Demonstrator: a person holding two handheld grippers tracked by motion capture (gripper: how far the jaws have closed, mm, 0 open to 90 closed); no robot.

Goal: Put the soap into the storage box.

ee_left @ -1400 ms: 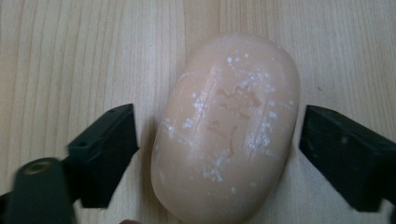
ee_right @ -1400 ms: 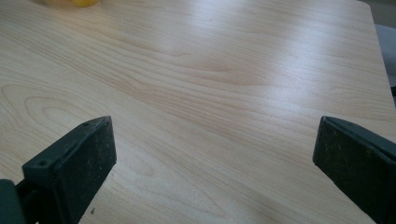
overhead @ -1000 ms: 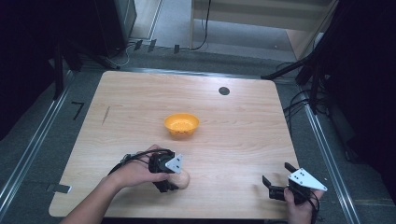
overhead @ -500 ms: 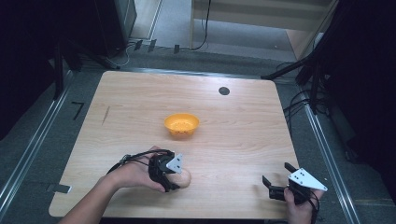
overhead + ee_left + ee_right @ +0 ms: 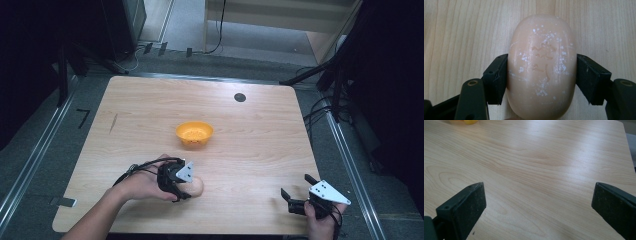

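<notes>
1. The soap (image 5: 541, 67), a pale peach oval bar with white flecks and a faint stamped mark on its top face, lies near the front edge of the table (image 5: 260, 130), left of centre.
2. The left gripper (image 5: 541, 75) pinches the soap: one black jaw presses each long side of the bar, both touching it. In the high view the soap (image 5: 196, 186) pokes out past the gripper (image 5: 186, 184) toward the right.
3. The left hand (image 5: 142, 182) wraps the gripper's body, the forearm coming in from the bottom left; a black cable loops over the hand.
4. An orange bowl (image 5: 194, 133) stands near the table's middle, behind the soap and apart from it. Its edge shows at the top left of the right gripper view (image 5: 469, 122).
5. The right gripper (image 5: 295, 192) sits near the front right corner, well apart from the soap, held by the right hand (image 5: 320, 222). Its jaws are spread wide over bare wood.
6. A small dark round spot (image 5: 240, 97) marks the table's far side.
</notes>
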